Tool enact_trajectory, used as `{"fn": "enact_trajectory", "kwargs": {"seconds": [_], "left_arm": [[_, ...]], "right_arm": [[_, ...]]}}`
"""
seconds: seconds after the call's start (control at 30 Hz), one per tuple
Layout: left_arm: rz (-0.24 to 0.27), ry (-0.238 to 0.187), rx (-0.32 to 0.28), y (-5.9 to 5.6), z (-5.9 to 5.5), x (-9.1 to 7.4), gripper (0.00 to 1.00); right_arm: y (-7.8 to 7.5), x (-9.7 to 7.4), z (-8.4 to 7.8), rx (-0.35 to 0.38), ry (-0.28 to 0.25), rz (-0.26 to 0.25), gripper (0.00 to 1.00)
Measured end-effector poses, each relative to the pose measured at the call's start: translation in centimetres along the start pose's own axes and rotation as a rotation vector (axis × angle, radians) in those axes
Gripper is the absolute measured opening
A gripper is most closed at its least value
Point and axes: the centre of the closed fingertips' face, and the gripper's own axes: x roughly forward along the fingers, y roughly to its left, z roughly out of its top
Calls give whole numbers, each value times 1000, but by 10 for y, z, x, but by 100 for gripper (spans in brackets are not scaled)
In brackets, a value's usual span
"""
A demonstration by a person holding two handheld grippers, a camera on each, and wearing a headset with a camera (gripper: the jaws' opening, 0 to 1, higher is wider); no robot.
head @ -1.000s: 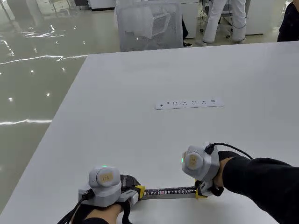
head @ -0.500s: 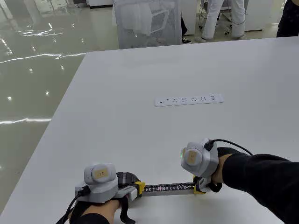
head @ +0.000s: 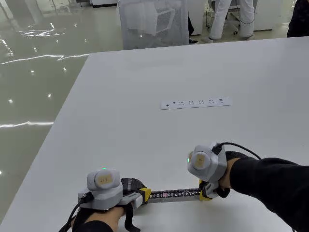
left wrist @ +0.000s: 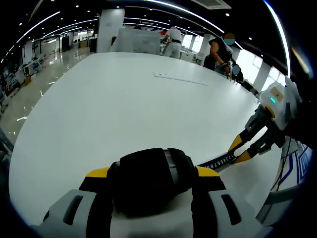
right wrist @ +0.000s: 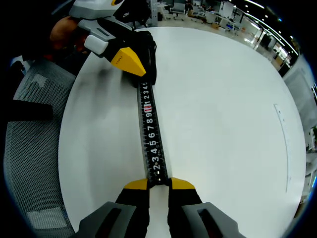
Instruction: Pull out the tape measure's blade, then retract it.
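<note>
We held the blade [right wrist: 150, 134] drawn out.
Our left hand-held gripper [head: 140, 195] clamped the tape measure [left wrist: 151, 181]; right hand-held gripper [right wrist: 158, 184], ahead of it, pinched the blade's tip.

One tape measure [head: 129, 185] is being held at the single worktop [head: 145, 135] with one blade [head: 174, 195] running out of it, and two grippers are gripping it, the left gripper [head: 143, 195] and the right gripper [head: 203, 195], each showing two yellow-tipped fingers [right wrist: 184, 184]. One power strip [head: 195, 103] is lying farther back, and what seem to be two people [head: 231, 14] are standing beyond the far edge, only partly showing.
</note>
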Motion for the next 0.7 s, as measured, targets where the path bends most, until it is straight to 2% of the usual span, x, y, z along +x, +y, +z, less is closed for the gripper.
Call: {"fn": "enact_trajectory", "kwargs": {"seconds": [0.7], "left_arm": [[-17,10,21,-1,-2,0,60]], "right_arm": [[0,2,10,-43,-36,7,9]]}}
